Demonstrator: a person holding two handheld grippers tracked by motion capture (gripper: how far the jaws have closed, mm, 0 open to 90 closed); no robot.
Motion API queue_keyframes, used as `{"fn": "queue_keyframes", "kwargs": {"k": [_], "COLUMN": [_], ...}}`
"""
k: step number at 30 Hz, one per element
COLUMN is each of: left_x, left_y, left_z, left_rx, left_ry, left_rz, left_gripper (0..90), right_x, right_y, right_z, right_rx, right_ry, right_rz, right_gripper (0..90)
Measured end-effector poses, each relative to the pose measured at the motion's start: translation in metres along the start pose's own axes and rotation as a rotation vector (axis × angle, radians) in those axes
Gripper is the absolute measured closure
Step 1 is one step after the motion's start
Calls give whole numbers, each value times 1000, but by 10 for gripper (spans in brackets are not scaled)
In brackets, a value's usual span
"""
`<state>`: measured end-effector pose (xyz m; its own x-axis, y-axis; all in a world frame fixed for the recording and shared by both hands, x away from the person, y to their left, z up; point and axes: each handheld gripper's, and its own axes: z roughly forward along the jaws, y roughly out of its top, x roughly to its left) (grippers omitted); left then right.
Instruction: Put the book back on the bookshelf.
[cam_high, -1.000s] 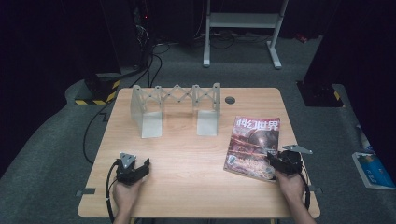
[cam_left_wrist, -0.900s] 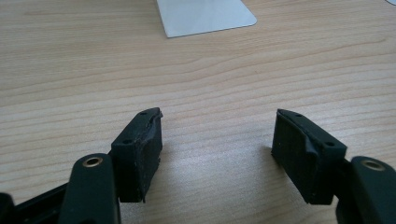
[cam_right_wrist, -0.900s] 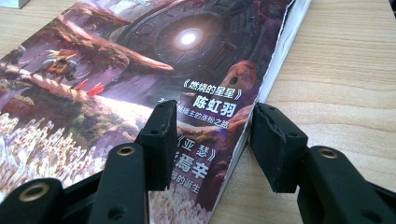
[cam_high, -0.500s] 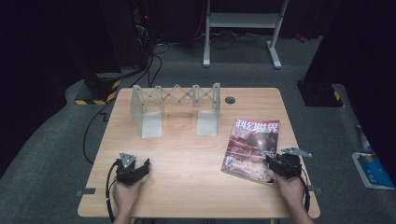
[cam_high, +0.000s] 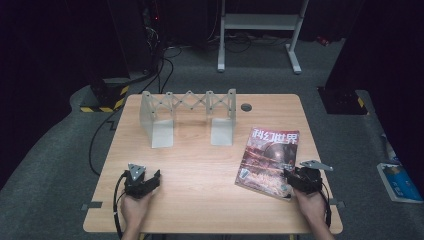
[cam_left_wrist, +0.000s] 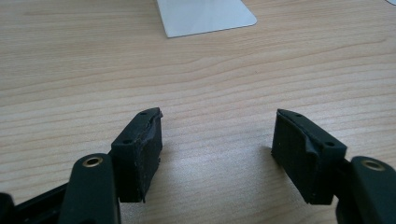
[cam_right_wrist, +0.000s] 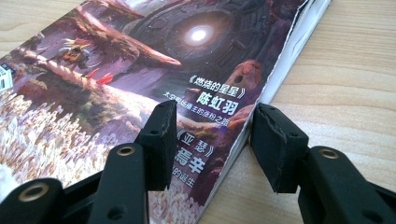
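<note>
Straddling the magazine's (cam_right_wrist: 154, 88) near edge, the right claw (cam_right_wrist: 212, 135) gapes.

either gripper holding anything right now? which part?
Nothing held. Right gripper jaws stand open astride the magazine near its corner edge; left gripper is open over bare table.

We see a table (cam_high: 200, 165) of pale wood with a fine, smooth grain and a soft matt sheen. On it the magazine (cam_high: 270, 160) shows a glossy printed paper cover, its edge a little frayed, while the expanding rack (cam_high: 187, 117) looks like smooth grey metal. The right gripper (cam_right_wrist: 212, 140) and left gripper (cam_left_wrist: 217, 149) carry matt black pads — rubbery, slightly rough — on plastic arms.
</note>
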<state>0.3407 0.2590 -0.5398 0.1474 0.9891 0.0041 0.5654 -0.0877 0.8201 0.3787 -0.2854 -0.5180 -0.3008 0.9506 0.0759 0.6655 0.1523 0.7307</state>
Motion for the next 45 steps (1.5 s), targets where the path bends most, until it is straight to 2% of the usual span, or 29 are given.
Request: {"fn": "queue_keyframes", "kwargs": {"k": [6, 18, 45], "left_x": [0, 0, 0], "left_y": [0, 0, 0], "left_z": [0, 0, 0], "left_rx": [0, 0, -1], "left_ry": [0, 1, 2], "left_rz": [0, 0, 0], "left_gripper": [331, 331, 331], "right_x": [3, 10, 28], "right_y": [-1, -10, -27], "right_z": [-2, -7, -22], "right_rx": [6, -13, -19], "right_ry": [-3, 21, 82], "right_rz": [-9, -24, -72], "right_gripper": [515, 514, 514]}}
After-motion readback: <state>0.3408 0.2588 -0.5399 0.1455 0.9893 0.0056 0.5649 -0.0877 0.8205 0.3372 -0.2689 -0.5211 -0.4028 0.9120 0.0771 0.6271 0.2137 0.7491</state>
